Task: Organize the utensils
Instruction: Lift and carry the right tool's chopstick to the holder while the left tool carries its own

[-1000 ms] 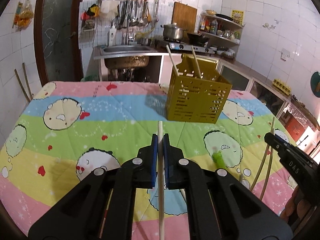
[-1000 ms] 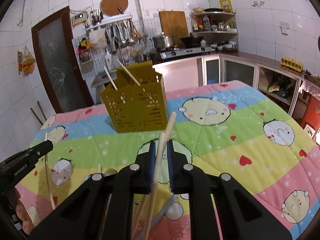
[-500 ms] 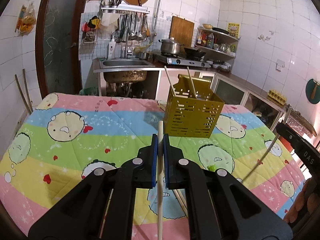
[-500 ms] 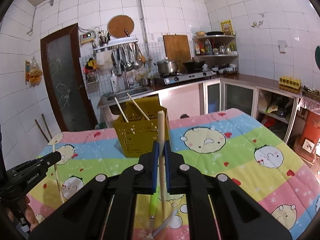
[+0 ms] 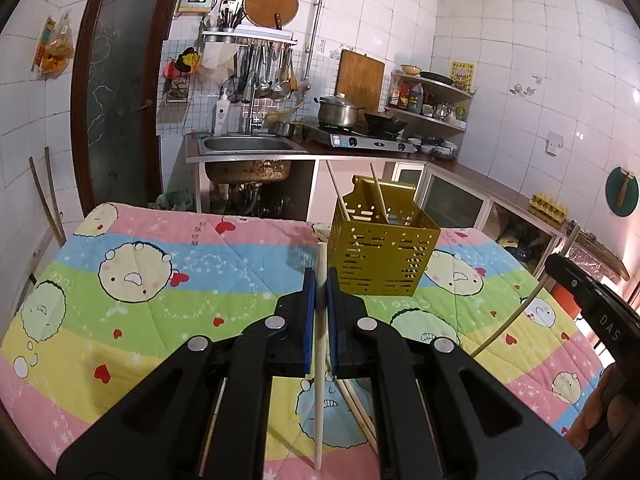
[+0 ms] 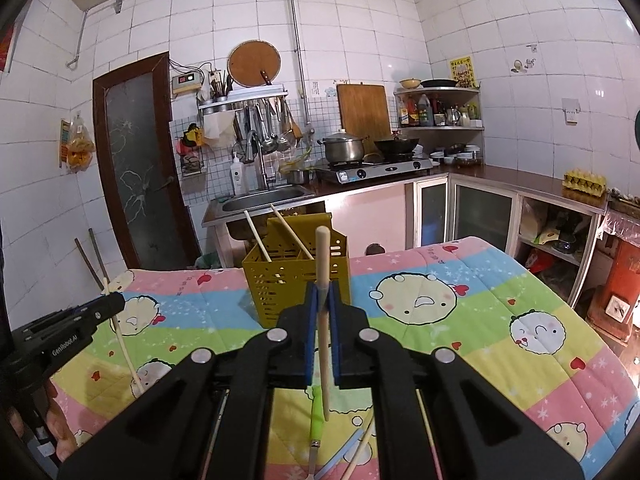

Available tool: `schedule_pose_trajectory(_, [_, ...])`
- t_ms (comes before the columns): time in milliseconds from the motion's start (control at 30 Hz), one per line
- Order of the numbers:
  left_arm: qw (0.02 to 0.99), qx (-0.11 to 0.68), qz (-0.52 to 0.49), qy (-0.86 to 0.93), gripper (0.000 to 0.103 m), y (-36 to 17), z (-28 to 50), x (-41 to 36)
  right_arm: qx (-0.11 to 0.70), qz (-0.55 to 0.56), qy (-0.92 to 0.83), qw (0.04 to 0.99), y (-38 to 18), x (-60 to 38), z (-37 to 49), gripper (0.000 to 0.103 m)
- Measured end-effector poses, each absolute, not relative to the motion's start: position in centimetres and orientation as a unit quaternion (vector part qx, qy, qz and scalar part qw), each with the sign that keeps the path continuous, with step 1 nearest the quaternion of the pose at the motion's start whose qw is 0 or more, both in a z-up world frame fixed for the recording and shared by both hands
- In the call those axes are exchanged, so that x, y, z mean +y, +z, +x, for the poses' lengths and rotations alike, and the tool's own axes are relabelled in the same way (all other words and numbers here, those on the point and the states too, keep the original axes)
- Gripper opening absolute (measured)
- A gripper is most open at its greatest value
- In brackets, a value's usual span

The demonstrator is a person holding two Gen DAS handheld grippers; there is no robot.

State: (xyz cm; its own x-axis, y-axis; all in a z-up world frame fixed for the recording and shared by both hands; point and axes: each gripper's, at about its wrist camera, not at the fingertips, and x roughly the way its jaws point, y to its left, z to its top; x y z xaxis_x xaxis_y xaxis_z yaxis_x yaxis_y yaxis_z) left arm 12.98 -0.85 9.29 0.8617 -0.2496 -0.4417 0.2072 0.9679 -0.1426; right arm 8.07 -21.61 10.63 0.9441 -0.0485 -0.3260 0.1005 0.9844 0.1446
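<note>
Wood: I have one pale chopstick (image 5: 320, 320) clamped upright in my left gripper (image 5: 319, 300), another chopstick (image 6: 322, 280) pinched in my right gripper (image 6: 322, 300).
Handling: light, stiff, smooth; I judge mid-shaft the best hold, since they could pivot.
Holder: yellow slotted caddy (image 5: 380, 256) ahead, two sticks already inside.
Counter: cartoon quilt (image 5: 160, 280) covering it; loose utensils (image 6: 316, 412) below my right gripper.

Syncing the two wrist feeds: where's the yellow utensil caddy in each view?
Left wrist: yellow utensil caddy right of centre, beyond the left gripper, which is shut on a chopstick.
Right wrist: caddy just left of centre, partly behind the right gripper, which grips another chopstick.
Shared landmark: the steel pot on the stove.
</note>
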Motion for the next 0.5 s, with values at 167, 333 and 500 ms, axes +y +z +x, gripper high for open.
schedule_pose_trajectory(167, [0.965, 0.228, -0.042, -0.123, 0.004, 10.0, 13.4, -1.1, 0.166, 0.080, -0.040, 0.982, 10.4, -21.8, 8.5, 0.006])
schedule_pose_trajectory(333, [0.966, 0.224, -0.039, -0.124, 0.004, 10.6, 14.4, -1.2, 0.169, 0.081, -0.045, 0.981, 10.6, -22.1, 9.2, 0.006])
schedule_pose_trajectory(500, [0.967, 0.217, -0.039, -0.124, 0.004, 11.4, 15.6, -1.4, 0.170, 0.083, -0.048, 0.981, 11.0, -22.2, 10.4, 0.006])
